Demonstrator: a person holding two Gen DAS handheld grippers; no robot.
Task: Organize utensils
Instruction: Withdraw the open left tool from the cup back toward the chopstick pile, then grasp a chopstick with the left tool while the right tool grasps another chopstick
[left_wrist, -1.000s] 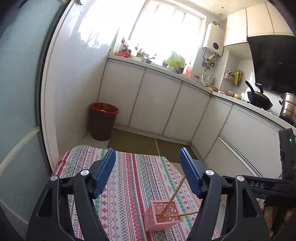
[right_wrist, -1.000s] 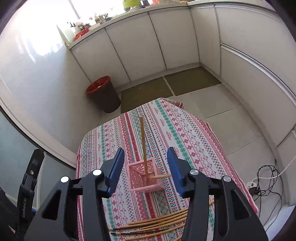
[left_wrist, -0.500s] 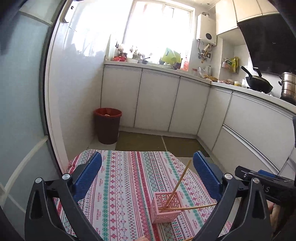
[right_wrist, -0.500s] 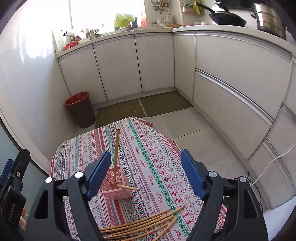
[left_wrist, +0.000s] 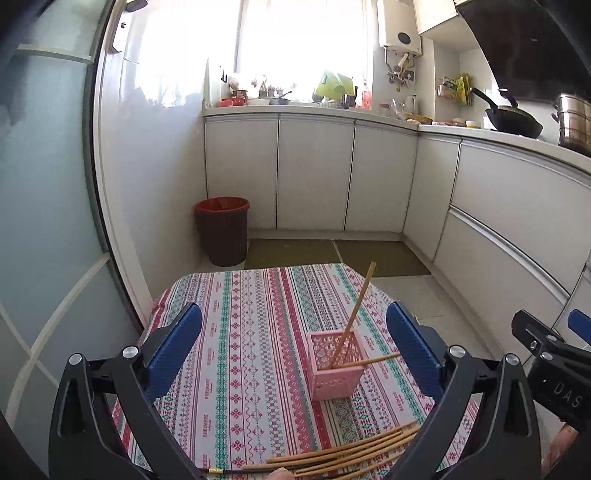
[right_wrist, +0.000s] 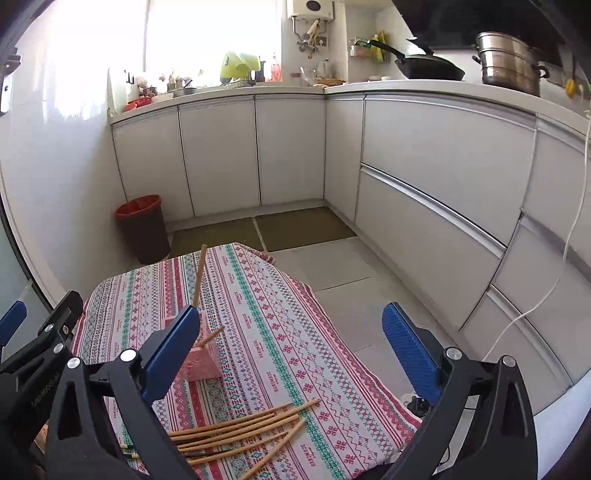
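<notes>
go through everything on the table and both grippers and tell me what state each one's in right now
Pink basket: upright on the tablecloth, holding two chopsticks.
Tall chopstick: leaning steeply out of the basket.
Low chopstick: lying across the basket rim, tip poking out.
Loose chopsticks: flat in a pile on the tablecloth.
Left gripper: open, empty.
Right gripper: jaws opening, nothing between them.

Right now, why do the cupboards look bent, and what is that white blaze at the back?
Left wrist view: the window is blown out by daylight, and the fisheye lens bows the cabinets. Right wrist view: same glare at the window, same curved cabinets.
</notes>
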